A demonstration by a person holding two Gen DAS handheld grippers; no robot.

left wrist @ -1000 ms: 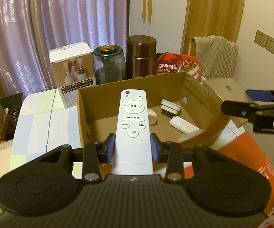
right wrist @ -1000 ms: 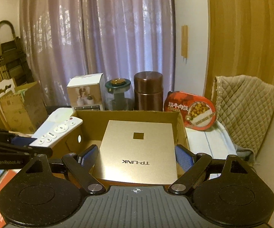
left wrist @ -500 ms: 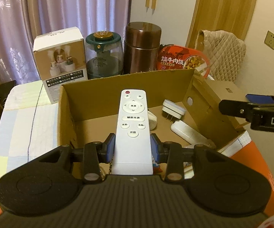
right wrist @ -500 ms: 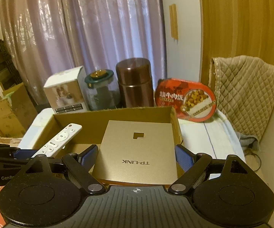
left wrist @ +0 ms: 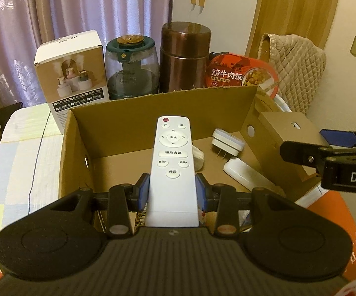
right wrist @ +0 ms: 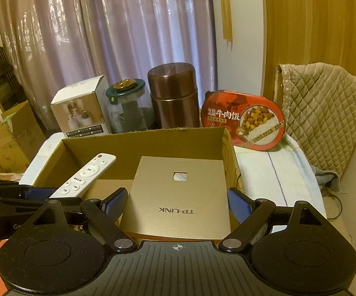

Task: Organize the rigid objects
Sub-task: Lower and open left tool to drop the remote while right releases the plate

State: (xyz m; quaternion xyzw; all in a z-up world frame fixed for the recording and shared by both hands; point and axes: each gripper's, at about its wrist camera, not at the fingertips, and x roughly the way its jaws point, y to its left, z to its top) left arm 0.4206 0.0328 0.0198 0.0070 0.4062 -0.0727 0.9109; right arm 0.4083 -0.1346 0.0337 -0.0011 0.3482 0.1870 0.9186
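Observation:
My left gripper is shut on a white remote control and holds it over the open cardboard box. My right gripper is shut on a flat gold TP-LINK box and holds it over the right half of the cardboard box. The remote and the left gripper show at the left of the right wrist view. The gold box and the right gripper show at the right of the left wrist view. Inside the cardboard box lie a white plug adapter and a white flat device.
Behind the cardboard box stand a white product carton, a green-lidded glass jar, a brown metal canister and a red meal bowl. A quilted cover is at right. An orange box lies under the cardboard box.
Both grippers have moved forward and lower over the cardboard box, still holding the remote and the gold box. The box interior now looks closer.

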